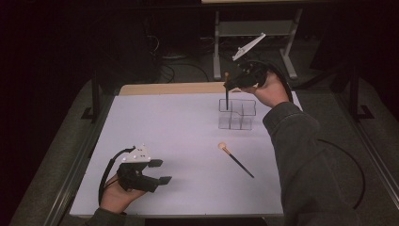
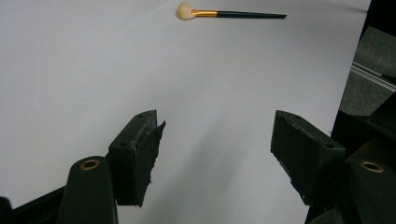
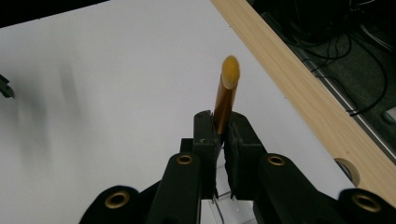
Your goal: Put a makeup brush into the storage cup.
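My right tool point(image 1: 229, 84) pinches a light, stiff brush point(image 1: 227, 96) upright over the organizer point(image 1: 242, 114); left tool point(image 1: 162, 172) wide, empty. Grip mid-handle; ferrule slippery.

White table point(image 1: 155, 122), wooden far edge point(image 1: 169, 88)

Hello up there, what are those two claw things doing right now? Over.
Right gripper shut on an upright brush, over clear organizer. Left gripper open, nothing between its jaws. Second brush lies on the white table. Nothing in the way.
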